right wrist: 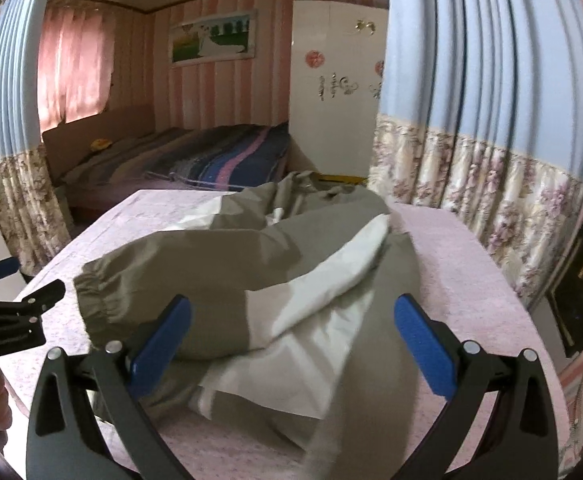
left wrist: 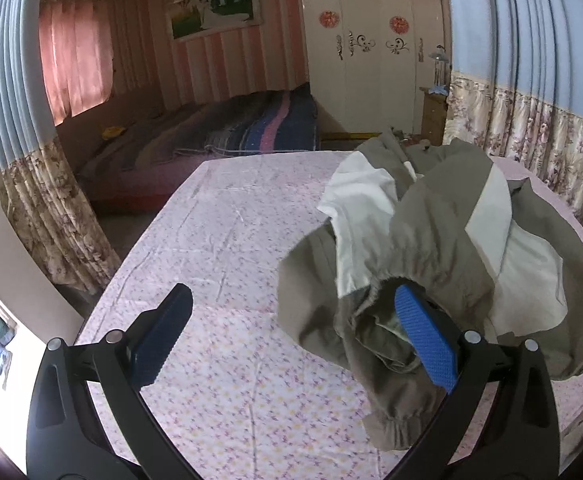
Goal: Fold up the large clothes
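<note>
Olive-and-white jacket (right wrist: pixel 299 280) lies crumpled (cuff toward left gripper (left wrist: pixel 295 336)), axis unclear.

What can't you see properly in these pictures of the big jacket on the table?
- Jacket: its near hem is smeared by motion blur in the right wrist view.
- Right finger of the left gripper: cloth drapes over its outer side in the left wrist view.
- Table: its far right part is hidden under the jacket.
</note>
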Tool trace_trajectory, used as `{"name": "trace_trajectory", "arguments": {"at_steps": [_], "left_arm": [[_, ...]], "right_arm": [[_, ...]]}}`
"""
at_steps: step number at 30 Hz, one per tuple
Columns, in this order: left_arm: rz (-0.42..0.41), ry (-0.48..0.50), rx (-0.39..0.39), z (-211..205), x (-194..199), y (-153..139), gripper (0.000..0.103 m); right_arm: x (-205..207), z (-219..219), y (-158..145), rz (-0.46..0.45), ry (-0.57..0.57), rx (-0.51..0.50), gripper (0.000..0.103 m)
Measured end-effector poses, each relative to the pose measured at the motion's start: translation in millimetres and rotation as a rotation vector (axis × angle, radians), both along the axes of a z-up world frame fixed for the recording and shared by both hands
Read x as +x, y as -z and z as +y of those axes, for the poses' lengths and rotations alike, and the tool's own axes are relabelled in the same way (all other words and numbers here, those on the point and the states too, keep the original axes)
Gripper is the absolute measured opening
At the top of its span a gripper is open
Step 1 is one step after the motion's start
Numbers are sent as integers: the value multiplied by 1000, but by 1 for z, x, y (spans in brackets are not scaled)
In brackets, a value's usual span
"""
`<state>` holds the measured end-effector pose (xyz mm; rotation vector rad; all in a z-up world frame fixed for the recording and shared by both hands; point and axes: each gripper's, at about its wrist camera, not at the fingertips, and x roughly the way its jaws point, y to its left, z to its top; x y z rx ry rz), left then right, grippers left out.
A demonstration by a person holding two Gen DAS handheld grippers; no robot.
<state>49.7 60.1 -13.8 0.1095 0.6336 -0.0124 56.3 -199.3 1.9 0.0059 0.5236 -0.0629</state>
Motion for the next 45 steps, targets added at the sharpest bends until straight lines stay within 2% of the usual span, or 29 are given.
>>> {"name": "trace_trajectory", "arguments": {"at_steps": [8,15,19,24,27,28,29,31,33,36,41,45], "left_arm": [[-12,-41,-6,50,32,-8,100],[-10,-98,23,98,64,2,100],[-26,-89,-2,117,74,5,100],[3,-31,-70,146,97,13,100],[27,-26,-120,163,111,18,100],[34,-28,-134,167,114,20,100],[36,-29,-141,167,114,22,100],[36,-25,-145,165,113,22,100],[27,-8,-129,158,109,20,100],[25,34,-131,140,99,15,100],[27,131,-167,95,81,5,100],[38,193,-178,51,67,3,100]], "right_arm": [[22,26,11,56,-58,0,101],[37,63,19,99,-131,-1,101],[43,83,23,126,-193,35,101],[48,111,24,154,-255,23,101],[61,121,35,209,-273,19,93],[67,123,41,240,-293,42,86],[73,125,48,277,-309,50,69],[81,128,54,316,-318,39,44],[85,123,55,335,-343,51,41],[85,108,41,305,-329,44,38],[87,68,-3,181,-218,-79,37],[93,35,-23,119,-141,-179,37]]}}
